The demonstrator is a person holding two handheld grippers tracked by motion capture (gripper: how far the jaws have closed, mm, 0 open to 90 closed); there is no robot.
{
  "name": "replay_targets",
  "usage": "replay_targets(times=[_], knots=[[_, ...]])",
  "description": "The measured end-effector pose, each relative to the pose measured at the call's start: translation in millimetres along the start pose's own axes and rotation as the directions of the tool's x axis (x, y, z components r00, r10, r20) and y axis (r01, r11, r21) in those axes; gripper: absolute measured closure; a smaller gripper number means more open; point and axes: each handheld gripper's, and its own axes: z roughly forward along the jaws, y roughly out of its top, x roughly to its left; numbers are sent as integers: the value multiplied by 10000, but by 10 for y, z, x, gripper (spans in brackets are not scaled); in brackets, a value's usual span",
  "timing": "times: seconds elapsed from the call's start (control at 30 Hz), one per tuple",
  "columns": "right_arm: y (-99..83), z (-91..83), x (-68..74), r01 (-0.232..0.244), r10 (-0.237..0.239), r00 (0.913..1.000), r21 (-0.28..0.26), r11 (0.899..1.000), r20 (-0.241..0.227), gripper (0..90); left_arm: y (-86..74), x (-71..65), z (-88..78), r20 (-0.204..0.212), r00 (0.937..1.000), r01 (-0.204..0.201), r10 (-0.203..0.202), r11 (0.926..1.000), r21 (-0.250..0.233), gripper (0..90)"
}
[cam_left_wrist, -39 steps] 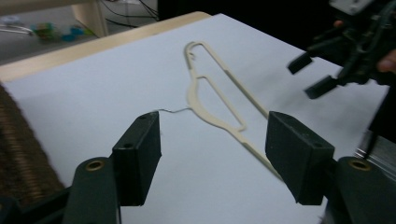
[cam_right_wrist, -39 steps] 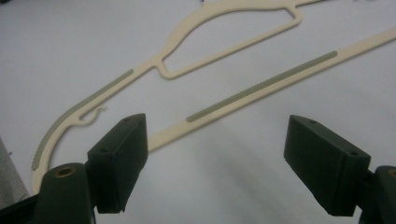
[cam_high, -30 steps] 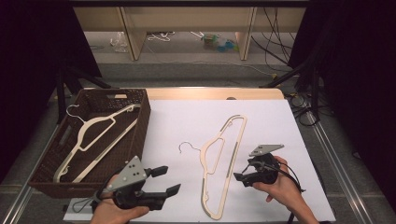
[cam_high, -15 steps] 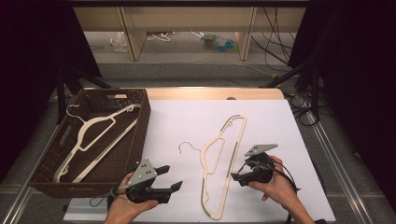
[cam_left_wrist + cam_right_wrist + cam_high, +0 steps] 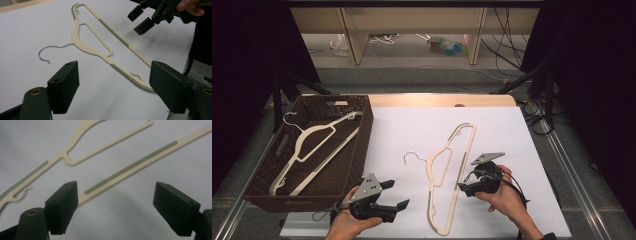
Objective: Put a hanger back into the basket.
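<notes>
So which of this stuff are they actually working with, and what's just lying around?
Seemingly in the job:
hanger on the sheet
left gripper, open
right gripper, open
wicker basket
hanger in the basket

Just lying about:
cables
litter on the floor

Even overhead light brightens the white table sheet (image 5: 412,135) while the surroundings fall into near-black. Soft shadows spread under the cream hanger (image 5: 130,167) in the right gripper view, where the near jaws blur slightly.
</notes>
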Motion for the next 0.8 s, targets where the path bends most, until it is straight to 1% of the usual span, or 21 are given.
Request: replay_targets(times=[0.03,0.07,0.1,0.13,0.17,0.2,0.23,0.33,0.37,0.4,0.43,0.47,0.5,0.53,0.57,0.6,0.63,0.67,0.73,0.77,0.8], knots=[[12,25,12,-155,155,9999,-42,9999,68,214,-7,14,3,-89,9999,-138,138,9999,64,240],[28,37,13,-118,117,9999,183,9998,36,224,-19,14,12,-76,9999,115,-114,9999,72,240],[42,69,14,-35,33,10000,204,9998,79,232,-18,33,9,-94,9999,-34,35,9999,117,241],[54,108,7,132,-136,9997,206,9997,187,231,-24,34,12,17,9997,256,-256,9997,16,240],[72,137,6,150,-157,9996,290,9995,242,228,-22,40,9,9,9998,206,-205,9998,-22,241],[93,156,5,134,-146,9996,472,9988,260,229,-22,41,2,-89,9999,131,-131,9999,15,240],[116,177,1,189,-204,9994,559,9983,262,231,-23,42,0,-74,9999,88,-88,10000,26,240],[164,225,7,236,-262,9988,616,9978,412,231,-25,47,0,-59,10000,-51,51,10000,40,240],[217,268,19,224,-260,9985,749,9969,481,232,-28,50,5,22,10000,-19,18,10000,50,238],[241,285,33,195,-245,9981,865,9961,564,236,-31,45,11,-29,10000,10,-10,10000,43,238],[241,285,33,195,-245,9981,865,9961,564,236,-35,55,14,48,10000,-48,47,9999,124,238],[257,301,37,282,-347,9973,1000,9946,641,241,-41,51,21,39,10000,7,-8,9999,154,236],[282,340,42,52,-144,9970,1197,9928,761,245,-51,39,33,59,9997,228,-229,9996,135,235],[292,364,24,221,-318,9964,1230,9922,780,251,-50,54,31,132,9999,-59,56,9997,239,235],[300,378,22,102,-208,9963,1255,9920,829,259,-55,45,36,99,10000,-13,11,9999,144,235],[305,394,22,-24,-93,9961,1329,9911,876,262,-55,27,36,53,9998,198,-199,9997,155,235],[314,405,28,-171,30,9956,1505,9885,936,262,-53,32,36,68,9999,97,-98,9999,143,235],[319,423,18,-83,-72,9953,1593,9872,964,262,-51,38,35,74,10000,-8,7,9999,144,235],[332,443,26,-231,45,9944,1766,9840,1051,271,-51,39,35,68,10000,11,-12,9999,133,235],[337,458,24,-160,-29,9944,1769,9841,1059,288,-55,35,31,26,9998,171,-172,9996,215,235],[340,463,31,-228,20,9940,1896,9816,1094,300,-52,43,30,45,10000,48,-49,9998,208,235]])
